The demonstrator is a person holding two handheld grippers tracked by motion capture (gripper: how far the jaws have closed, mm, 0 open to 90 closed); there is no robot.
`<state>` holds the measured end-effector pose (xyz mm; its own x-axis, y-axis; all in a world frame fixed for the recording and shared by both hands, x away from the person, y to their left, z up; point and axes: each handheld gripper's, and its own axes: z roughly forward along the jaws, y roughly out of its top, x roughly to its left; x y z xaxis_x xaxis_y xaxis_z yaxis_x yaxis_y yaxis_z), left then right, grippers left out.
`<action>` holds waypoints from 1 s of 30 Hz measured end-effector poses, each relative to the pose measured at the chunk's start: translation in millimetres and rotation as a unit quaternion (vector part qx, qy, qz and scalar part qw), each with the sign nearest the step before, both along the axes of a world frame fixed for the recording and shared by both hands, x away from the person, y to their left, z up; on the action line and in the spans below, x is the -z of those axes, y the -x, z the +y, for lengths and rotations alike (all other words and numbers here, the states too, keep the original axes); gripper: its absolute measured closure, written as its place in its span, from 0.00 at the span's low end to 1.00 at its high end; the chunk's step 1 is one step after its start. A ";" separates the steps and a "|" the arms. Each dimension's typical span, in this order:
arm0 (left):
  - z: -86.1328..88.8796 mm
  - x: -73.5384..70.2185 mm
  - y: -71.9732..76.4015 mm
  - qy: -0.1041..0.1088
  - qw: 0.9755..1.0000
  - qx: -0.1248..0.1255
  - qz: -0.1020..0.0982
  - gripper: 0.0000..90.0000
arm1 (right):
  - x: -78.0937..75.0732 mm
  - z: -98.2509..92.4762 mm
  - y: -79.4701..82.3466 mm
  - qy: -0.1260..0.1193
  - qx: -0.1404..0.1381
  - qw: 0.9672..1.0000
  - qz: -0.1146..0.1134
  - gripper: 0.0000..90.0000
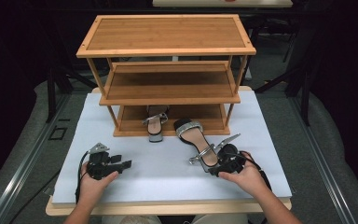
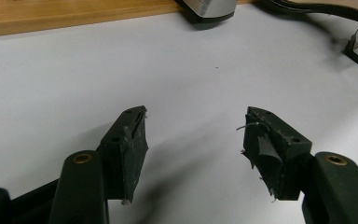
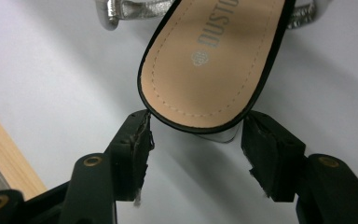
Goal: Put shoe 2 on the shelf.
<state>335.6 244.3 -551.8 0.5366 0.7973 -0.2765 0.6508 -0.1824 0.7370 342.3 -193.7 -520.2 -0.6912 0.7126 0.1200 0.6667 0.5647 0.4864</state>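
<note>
Sandal (image 3: 214, 60) heel sits between the jaws of the right gripper (image 3: 196, 135), both pads touching its black rim, gripping it. It lies flat on the white surface (image 1: 168, 177), toe toward the wooden shoe rack (image 1: 168, 88). Left gripper (image 2: 193, 135) rests on the surface well apart, jaws wide open and empty. Farther off, a second sandal (image 1: 156, 123) stands on the rack's bottom shelf.

White table (image 1: 121, 182), wooden rack (image 1: 168, 51), grey floor (image 1: 23, 116), dark surroundings
</note>
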 end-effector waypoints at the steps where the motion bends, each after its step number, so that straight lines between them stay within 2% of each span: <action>1: 0.0 0.0 0.1 0.000 1.000 0.000 0.000 0.44 | 0.6 2.0 0.4 -0.004 -0.001 1.000 0.000 0.46; 2: 0.0 0.0 0.1 0.000 1.000 0.000 0.000 0.44 | 0.6 2.0 0.4 -0.004 -0.001 1.000 0.000 0.46; 5: 1.0 -0.3 0.3 0.004 1.000 -0.003 -0.001 0.44 | 5.3 9.8 -0.6 -0.027 -0.007 1.000 -0.010 0.40; 7: 1.5 -0.2 0.1 0.003 1.000 -0.003 -0.001 0.44 | 7.1 14.1 -1.2 -0.018 -0.010 1.000 -0.019 0.40; 9: 1.6 -0.1 -0.1 0.003 1.000 -0.003 -0.001 0.44 | 9.1 18.4 -2.2 -0.026 -0.021 0.999 -0.021 0.39; 14: 0.7 -0.2 0.0 0.005 1.000 -0.001 0.000 0.44 | 11.9 31.2 -2.1 -0.018 -0.044 0.999 -0.026 0.36; 19: 1.0 -0.3 0.1 0.006 1.000 -0.001 -0.001 0.44 | 15.8 37.3 -6.4 -0.020 -0.045 0.998 -0.025 0.32; 21: 2.3 -0.7 0.1 0.006 1.000 0.001 0.000 0.44 | 16.7 42.4 -7.0 -0.012 -0.042 0.998 -0.037 0.30; 30: 2.0 -1.1 0.5 0.007 1.000 0.000 -0.001 0.44 | 16.1 42.9 -9.8 -0.008 -0.052 0.998 -0.032 0.31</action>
<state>335.1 246.4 -550.7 0.5370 0.7936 -0.2861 0.6495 -0.1725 0.7406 352.0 -150.7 -536.3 -0.7686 0.6342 0.0838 0.5715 0.6218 0.5356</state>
